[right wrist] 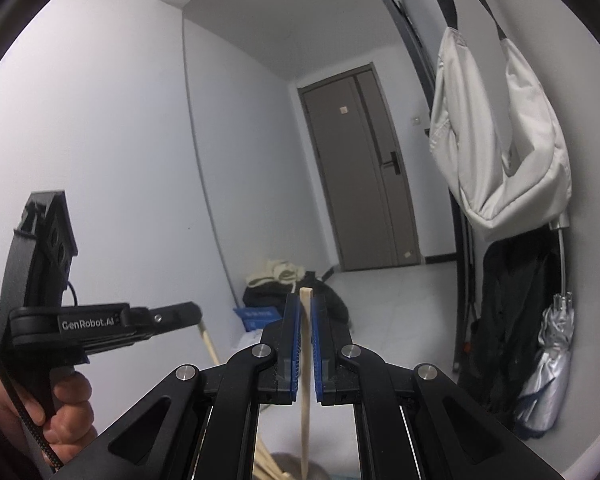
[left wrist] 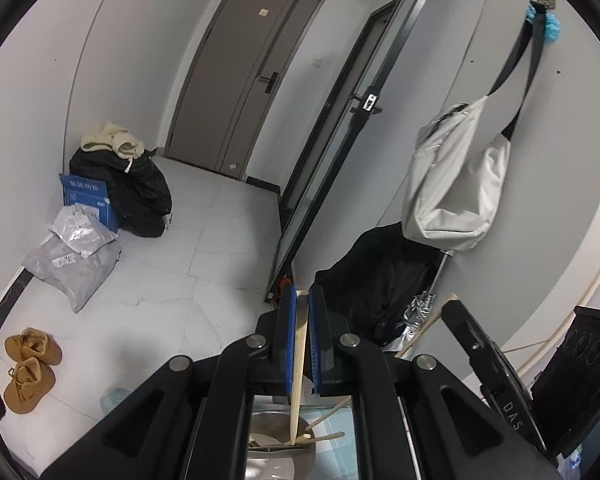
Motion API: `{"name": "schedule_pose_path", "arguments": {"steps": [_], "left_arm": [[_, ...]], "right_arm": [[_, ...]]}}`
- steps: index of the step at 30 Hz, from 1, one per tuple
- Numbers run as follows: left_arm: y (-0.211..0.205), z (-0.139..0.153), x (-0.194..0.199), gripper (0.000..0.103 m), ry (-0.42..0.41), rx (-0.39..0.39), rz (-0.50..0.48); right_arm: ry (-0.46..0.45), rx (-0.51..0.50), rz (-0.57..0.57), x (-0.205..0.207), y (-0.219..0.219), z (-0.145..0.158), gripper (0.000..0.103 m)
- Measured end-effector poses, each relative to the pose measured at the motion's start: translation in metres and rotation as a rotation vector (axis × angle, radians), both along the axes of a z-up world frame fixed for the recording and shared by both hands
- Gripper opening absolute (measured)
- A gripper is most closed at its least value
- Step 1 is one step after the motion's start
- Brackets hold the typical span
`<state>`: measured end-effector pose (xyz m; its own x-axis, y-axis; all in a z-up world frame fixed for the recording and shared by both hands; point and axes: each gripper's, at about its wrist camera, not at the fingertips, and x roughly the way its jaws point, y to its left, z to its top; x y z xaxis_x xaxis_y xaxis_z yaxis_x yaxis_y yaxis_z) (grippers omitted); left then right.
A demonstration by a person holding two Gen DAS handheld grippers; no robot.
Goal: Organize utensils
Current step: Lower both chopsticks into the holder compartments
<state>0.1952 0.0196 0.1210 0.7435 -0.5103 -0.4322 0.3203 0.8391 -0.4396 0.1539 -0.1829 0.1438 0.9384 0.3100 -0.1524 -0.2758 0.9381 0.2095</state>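
Left claw (left wrist: 302, 300): blue pads pressed together on a chopstick (left wrist: 298, 360), which runs steeply down between them; its top end pokes just above the pads.
Left chopstick tip: down inside a steel bowl (left wrist: 268, 420) below the claw, among other wooden sticks (left wrist: 326, 436) lying there.
Bowl: on a teal checked worktop (left wrist: 336, 452); edges out of view.
Right claw (right wrist: 306, 308): pads pinching a second chopstick (right wrist: 306, 380), upright, top end just above the pads, lower end running down out of frame.
Hand (right wrist: 60, 412): grips the left claw's handle, seen at the left of the right wrist view.
Background: grey door (left wrist: 240, 80), white bag (left wrist: 452, 184) hanging on the wall.
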Motion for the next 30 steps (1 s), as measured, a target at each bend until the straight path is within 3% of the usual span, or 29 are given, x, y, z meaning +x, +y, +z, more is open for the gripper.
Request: {"name": "schedule_pose_path", "arguments": {"steps": [17,21,30], "left_arm": [[-0.007,-0.027,-0.004,0.003,-0.068,0.101,-0.037],[-0.010,-0.030,-0.012,0.003,-0.116,0.123,-0.067],[-0.016,-0.041,-0.024,0.003,-0.120,0.181,-0.087]], "right_arm": [[0.077,-0.046,0.037,0.014,0.009,-0.041,0.005],[0.087,-0.086,0.055,0.009,0.017,-0.053,0.005],[0.097,-0.167,0.081,-0.007,0.024,-0.073,0.004]]}}
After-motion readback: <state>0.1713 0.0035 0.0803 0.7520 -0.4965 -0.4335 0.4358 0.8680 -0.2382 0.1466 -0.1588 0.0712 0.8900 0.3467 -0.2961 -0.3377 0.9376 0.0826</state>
